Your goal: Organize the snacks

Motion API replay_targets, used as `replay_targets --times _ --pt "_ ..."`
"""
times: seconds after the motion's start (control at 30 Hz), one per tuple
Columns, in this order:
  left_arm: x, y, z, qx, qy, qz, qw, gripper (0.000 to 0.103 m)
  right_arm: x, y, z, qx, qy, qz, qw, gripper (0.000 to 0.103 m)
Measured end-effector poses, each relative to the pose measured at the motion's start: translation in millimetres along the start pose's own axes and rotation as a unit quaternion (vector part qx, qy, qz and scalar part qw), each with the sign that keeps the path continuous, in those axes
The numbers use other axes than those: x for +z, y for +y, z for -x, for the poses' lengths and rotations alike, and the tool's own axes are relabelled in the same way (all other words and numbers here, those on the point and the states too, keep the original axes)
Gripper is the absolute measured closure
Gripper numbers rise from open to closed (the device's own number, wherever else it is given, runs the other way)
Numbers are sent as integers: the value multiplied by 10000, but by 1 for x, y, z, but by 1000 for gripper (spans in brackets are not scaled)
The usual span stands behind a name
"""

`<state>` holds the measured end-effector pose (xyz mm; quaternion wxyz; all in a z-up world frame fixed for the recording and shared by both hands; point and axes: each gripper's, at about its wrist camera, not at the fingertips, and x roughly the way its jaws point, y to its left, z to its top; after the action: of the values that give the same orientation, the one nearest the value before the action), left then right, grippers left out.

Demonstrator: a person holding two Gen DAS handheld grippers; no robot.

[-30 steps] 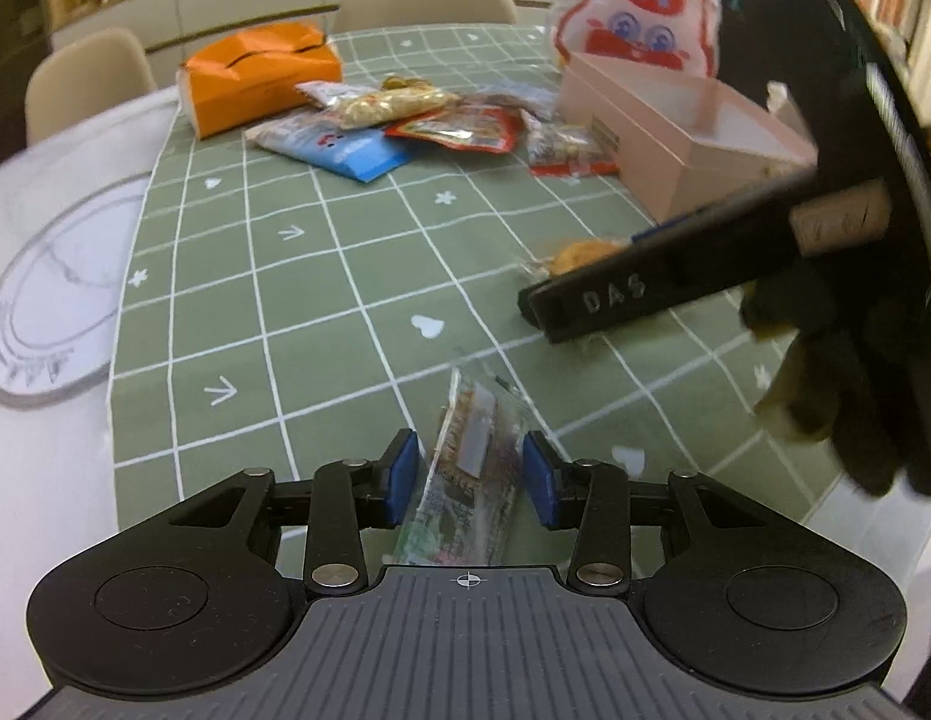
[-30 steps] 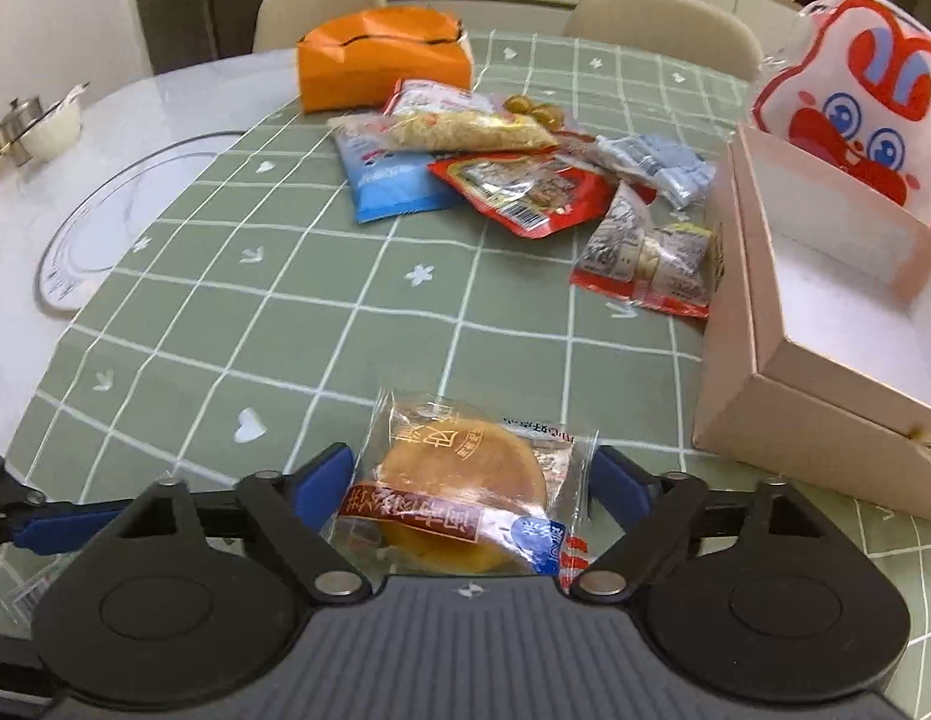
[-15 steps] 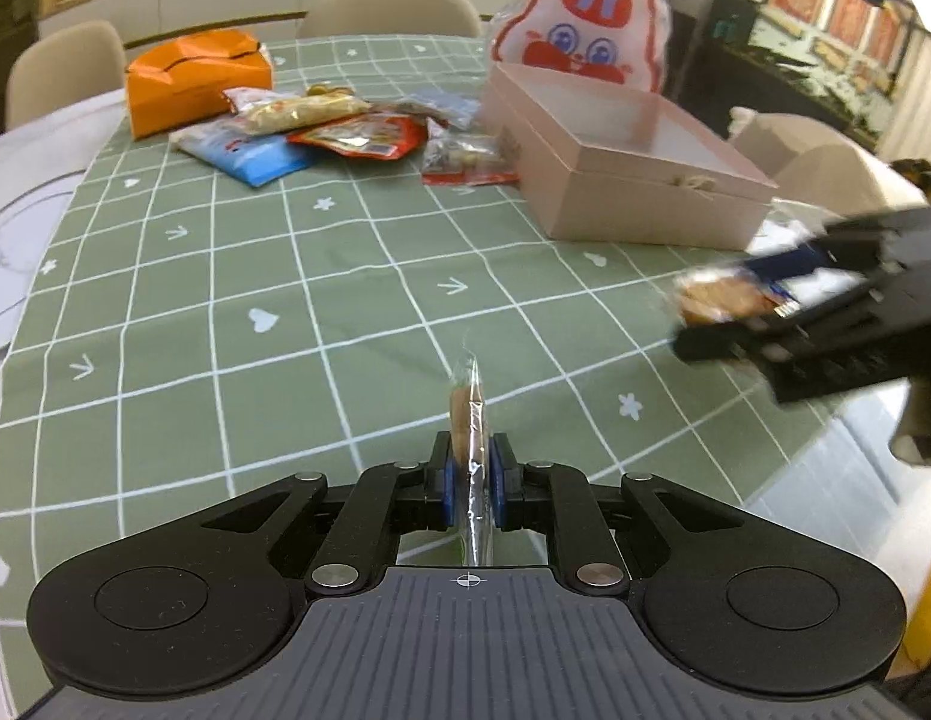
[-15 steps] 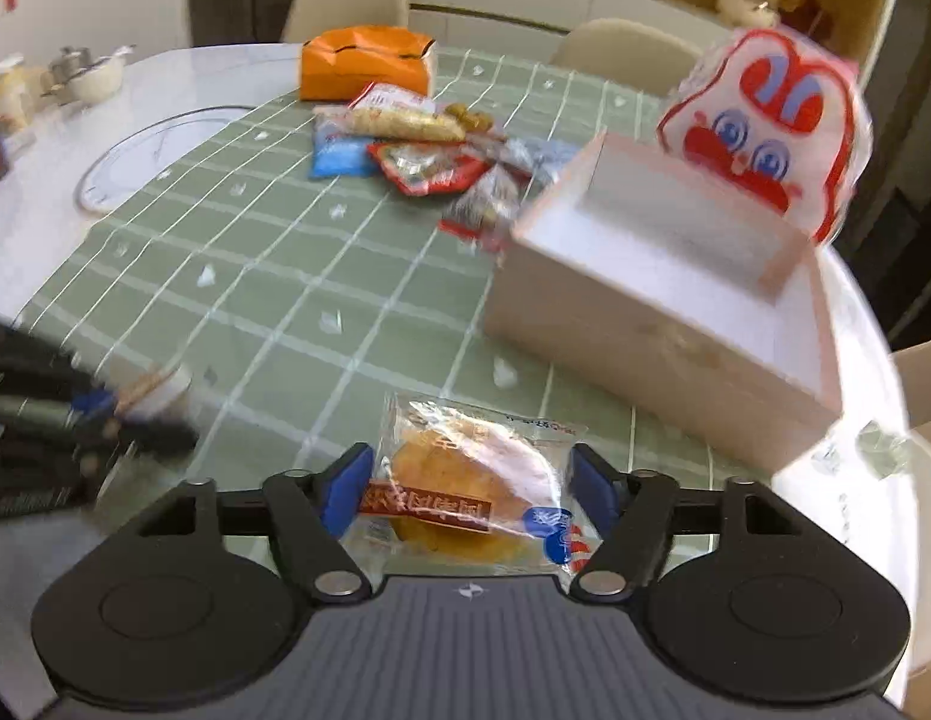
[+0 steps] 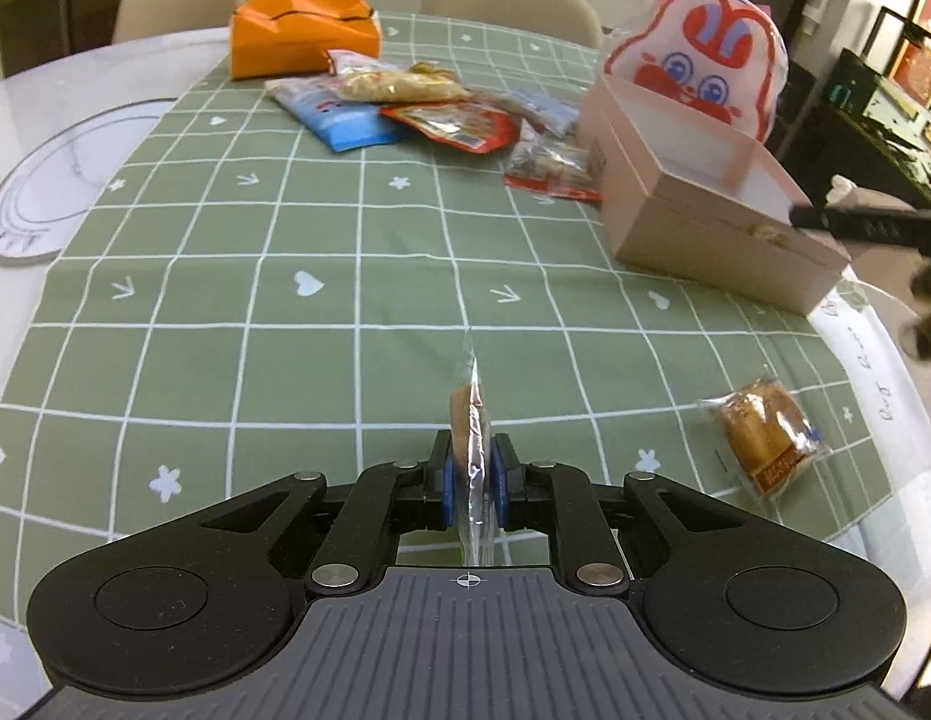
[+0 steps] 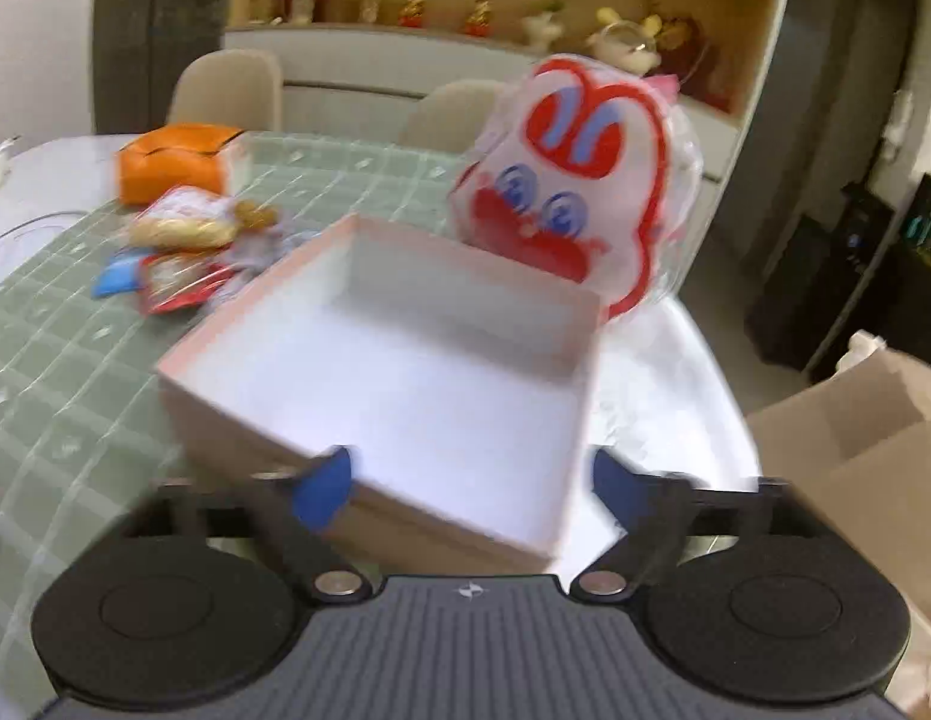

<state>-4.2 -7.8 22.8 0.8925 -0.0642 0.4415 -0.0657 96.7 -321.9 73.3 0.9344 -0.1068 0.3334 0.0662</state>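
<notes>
My left gripper (image 5: 471, 474) is shut on a clear-wrapped snack (image 5: 468, 420), held edge-on above the green checked cloth. A wrapped round cake (image 5: 765, 438) lies on the cloth at the near right. My right gripper (image 6: 465, 483) is open and empty, its jaws wide apart above the near edge of the open pink box (image 6: 405, 372), which looks empty inside. The box also shows in the left wrist view (image 5: 705, 228), with the right gripper's dark finger (image 5: 867, 222) over its right end.
A pile of snack packets (image 5: 429, 108) and an orange box (image 5: 297, 30) lie at the far side. A rabbit-shaped bag (image 5: 699, 60) stands behind the pink box. A round plate (image 5: 45, 192) sits left; a cardboard box (image 6: 855, 450) stands off the table's right.
My right gripper no longer holds the wrapped cake, which now lies on the cloth, and has moved over the pink box. My left gripper closed on its snack and lifted it.
</notes>
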Motion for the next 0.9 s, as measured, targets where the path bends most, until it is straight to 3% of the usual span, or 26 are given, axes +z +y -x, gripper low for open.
replay_targets --times 0.13,0.23,0.53,0.6,0.67,0.77,0.9 --pt "-1 0 3 149 46 -49 9999 86 8 -1 -33 -583 146 101 9981 19" --pt "-4 3 6 117 62 -99 9999 86 10 1 -42 -192 253 -88 9995 17" --pt "0 3 5 -69 138 -255 9996 82 21 8 -39 251 -3 -201 9995 19" --pt "-1 2 6 -94 181 -362 9991 79 20 5 -16 512 -145 -371 9979 19" --pt "-3 1 8 -129 259 -486 9984 79 12 4 14 1199 -150 -565 9911 19" --pt "-4 -3 8 -93 323 -670 9972 79 -9 14 32 2222 376 -767 9713 19" --pt "4 -1 3 -132 398 -504 9978 79 -40 43 34 2452 917 -712 9625 19"
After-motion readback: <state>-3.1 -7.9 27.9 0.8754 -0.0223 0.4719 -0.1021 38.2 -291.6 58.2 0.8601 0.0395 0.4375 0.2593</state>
